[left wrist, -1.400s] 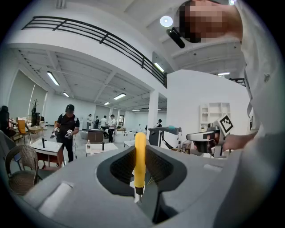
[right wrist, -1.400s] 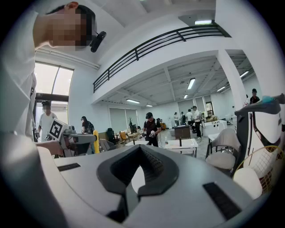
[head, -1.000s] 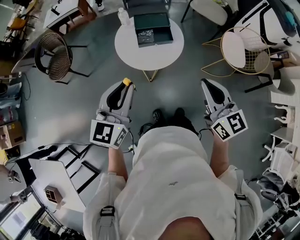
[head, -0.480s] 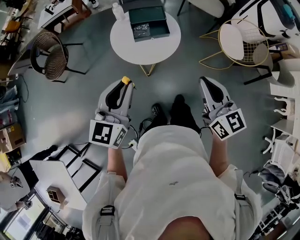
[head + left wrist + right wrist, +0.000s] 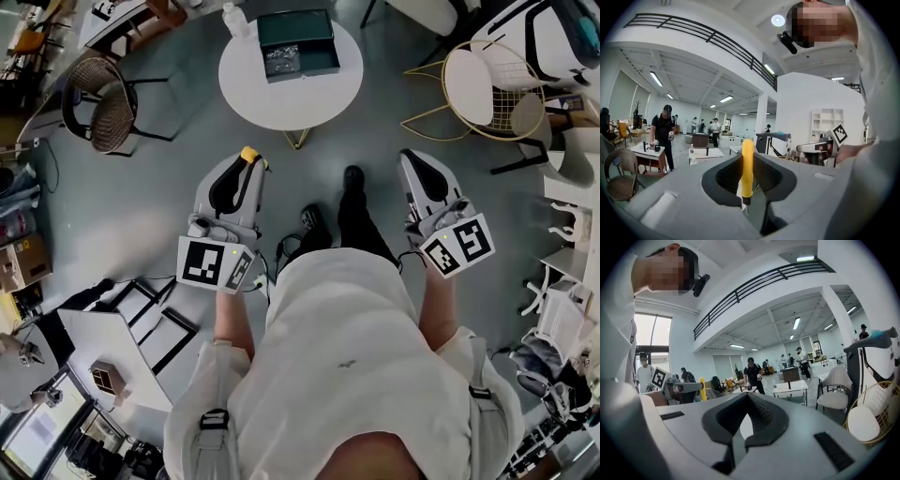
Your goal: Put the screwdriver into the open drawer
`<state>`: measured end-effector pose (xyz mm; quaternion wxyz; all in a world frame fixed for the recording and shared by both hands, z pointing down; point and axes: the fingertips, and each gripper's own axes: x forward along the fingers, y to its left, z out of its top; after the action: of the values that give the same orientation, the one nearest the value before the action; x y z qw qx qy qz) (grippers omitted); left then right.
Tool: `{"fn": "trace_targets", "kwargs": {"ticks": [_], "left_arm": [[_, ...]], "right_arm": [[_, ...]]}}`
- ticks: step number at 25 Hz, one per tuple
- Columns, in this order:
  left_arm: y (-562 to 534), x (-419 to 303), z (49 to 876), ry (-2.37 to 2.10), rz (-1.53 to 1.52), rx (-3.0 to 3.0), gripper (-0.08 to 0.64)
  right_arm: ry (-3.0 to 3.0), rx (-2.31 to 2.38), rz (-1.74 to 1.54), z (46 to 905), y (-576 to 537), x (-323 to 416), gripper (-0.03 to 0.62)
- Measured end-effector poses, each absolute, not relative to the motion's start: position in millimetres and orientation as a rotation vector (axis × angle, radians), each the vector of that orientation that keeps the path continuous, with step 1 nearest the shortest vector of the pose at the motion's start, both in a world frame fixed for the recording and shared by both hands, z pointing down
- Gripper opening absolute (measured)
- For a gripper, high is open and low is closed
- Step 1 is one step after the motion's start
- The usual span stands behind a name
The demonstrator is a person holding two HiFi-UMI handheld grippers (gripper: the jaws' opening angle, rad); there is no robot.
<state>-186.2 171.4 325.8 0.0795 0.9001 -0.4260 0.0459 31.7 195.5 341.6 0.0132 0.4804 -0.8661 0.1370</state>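
Head view: your left gripper [image 5: 246, 162] is clamped on the screwdriver [image 5: 249, 154], and the yellow handle pokes out past the jaw tips; your right gripper [image 5: 411, 161] is held level with it on the other side of your legs, jaws together. Ahead of both and well apart from them stands the round table [image 5: 291, 103]. On it sits a dark green box [image 5: 298, 26] with its drawer [image 5: 323, 62] pulled out towards you; in the drawer's left part lies a patch of small shiny bits [image 5: 281, 62], too small to name. A bottle [image 5: 231, 19] stands on the table just left of the box.

Left gripper view: the jaws are closed on the yellow handle, which stands upright between them; its dark collar and thin metal end point down towards the camera. So the screwdriver is in your grip, not in the drawer.

Right gripper view: the jaws meet at their tips and nothing sits between them. Off to the left you can see your other gripper with the yellow handle sticking up from it.
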Motion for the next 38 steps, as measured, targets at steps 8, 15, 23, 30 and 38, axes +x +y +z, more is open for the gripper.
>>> {"fn": "trace_targets", "kwargs": {"ticks": [8, 15, 23, 30, 38], "left_arm": [[137.5, -151.0, 307.6, -1.360, 0.120, 2.671, 0.074], [107.8, -112.0, 295.4, -1.445, 0.096, 2.643, 0.074], [85.9, -74.7, 296.1, -1.514, 0.074, 2.600, 0.074], [74.0, -54.2, 300.7, -1.566, 0.085, 2.557, 0.074], [69.5, -49.1, 309.5, -1.598, 0.167, 2.518, 0.074]], "right_arm": [[-2.770, 1.416, 0.412, 334.2, 145.3, 67.3, 0.006], [-2.835, 1.330, 0.378, 324.8, 100.3, 103.0, 0.006], [-2.882, 1.221, 0.386, 328.6, 64.7, 131.4, 0.006], [-2.899, 1.146, 0.419, 336.2, 42.2, 146.9, 0.006], [-2.923, 1.084, 0.490, 349.8, 36.1, 145.5, 0.006]]}}
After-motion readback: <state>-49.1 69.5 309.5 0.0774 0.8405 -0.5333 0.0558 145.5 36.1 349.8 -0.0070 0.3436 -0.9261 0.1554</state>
